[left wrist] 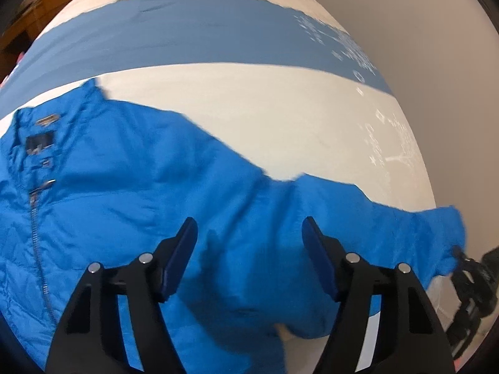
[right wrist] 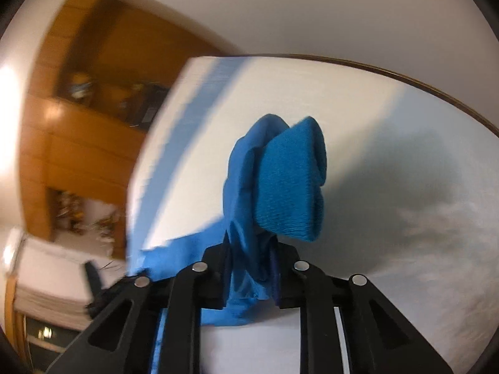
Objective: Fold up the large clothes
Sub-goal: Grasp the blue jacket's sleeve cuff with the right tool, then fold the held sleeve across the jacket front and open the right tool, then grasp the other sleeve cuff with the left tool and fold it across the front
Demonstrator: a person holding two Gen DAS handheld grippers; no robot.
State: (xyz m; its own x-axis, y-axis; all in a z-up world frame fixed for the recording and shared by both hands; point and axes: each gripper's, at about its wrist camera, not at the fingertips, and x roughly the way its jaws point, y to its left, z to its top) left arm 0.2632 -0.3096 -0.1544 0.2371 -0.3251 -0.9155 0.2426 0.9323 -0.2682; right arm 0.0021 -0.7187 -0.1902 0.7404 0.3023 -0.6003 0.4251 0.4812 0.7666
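Across the bed, blue jacket is lying flat, sleeve running rightward to its cuff, which right gripper is pinching; left gripper is hovering part-open over the sleeve.

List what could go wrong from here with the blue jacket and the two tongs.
1. The right tongs pinch only the sleeve just behind the ribbed cuff; a pull could slip it free.
2. The left tongs are open above the blue jacket, fabric unpressed; closing here may catch several layers and bunch the fold.
3. The sleeve reaches the bed's edge and could drag off.
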